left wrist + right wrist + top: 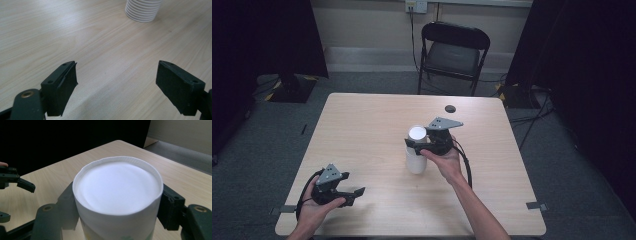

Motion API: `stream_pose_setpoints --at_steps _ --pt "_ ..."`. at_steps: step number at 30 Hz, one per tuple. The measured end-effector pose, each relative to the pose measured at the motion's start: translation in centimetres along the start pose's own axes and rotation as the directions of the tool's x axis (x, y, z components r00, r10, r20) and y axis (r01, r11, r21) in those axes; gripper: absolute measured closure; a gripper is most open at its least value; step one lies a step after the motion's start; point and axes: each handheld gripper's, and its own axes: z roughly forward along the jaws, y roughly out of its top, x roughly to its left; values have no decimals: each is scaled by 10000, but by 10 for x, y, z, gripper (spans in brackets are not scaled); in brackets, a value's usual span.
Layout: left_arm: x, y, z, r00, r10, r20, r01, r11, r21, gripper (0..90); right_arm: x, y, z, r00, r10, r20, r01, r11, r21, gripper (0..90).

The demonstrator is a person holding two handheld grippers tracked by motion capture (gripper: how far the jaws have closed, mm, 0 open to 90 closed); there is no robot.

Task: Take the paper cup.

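Note:
A white paper cup stack [416,159] stands upright near the middle of the wooden table [362,120]. My right gripper [424,146] reaches it from the right, and its jaws press on both sides of the top cup [117,187] just under the rim. The right gripper [117,210] is shut on that cup. My left gripper [356,193] rests low near the table's front left corner, jaws wide apart with nothing between them. In the left gripper view the left gripper [116,85] points across bare wood toward the ribbed base of the stack [143,10]. The left gripper [15,182] also shows at the far left of the right gripper view.
A small dark round disc [450,108] lies on the table near its far edge. A black folding chair [453,50] stands behind the table. Dark curtains flank both sides, and cables run on the floor at the right.

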Motion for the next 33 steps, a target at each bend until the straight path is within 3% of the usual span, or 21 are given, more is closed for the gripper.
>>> stream_pose_setpoints --at_steps 19,33 --pt "0 -1 -2 10000 -13 -30 12 9999 -147 169 1 7 -5 9999 -106 46 107 9997 -221 324" --pt "1 -1 -1 10000 -69 -20 69 10000 5 165 1 14 -11 10000 -2 14 3 9991 -417 331"
